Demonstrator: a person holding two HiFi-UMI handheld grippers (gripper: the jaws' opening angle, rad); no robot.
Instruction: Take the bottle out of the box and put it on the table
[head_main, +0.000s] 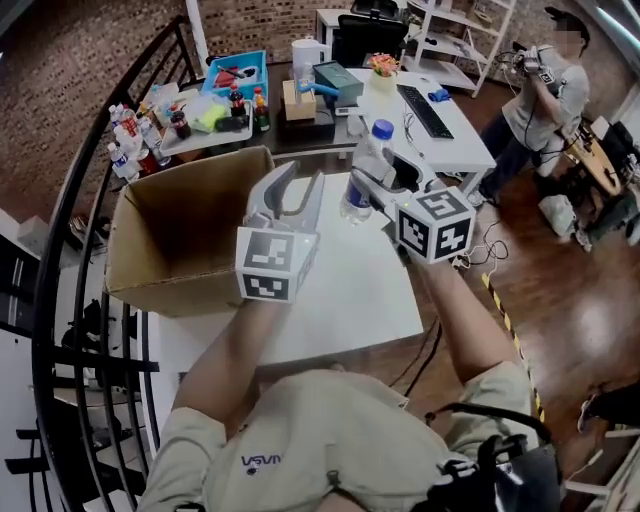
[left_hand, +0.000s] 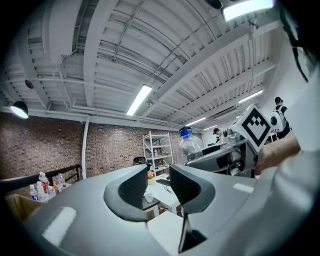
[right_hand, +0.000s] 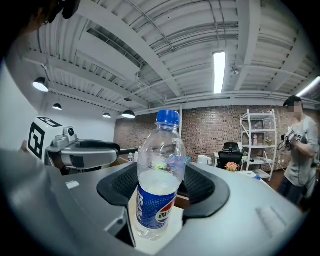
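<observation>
The white counter (head_main: 370, 300) fills mid-frame, with the open cardboard box (head_main: 180, 235) at its left. At centre, the left gripper (left_hand: 159, 186) has its jaws slightly apart and empty. Just right of it, the right gripper (right_hand: 160, 186) has its jaws wide, clamped on the bottle (right_hand: 161, 145), which is upright, blue cap up, above the counter.

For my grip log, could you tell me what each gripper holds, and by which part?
The right gripper holds the bottle upright by the middle of its body, one of the jaws on each side. The left gripper is empty, jaws apart.
</observation>
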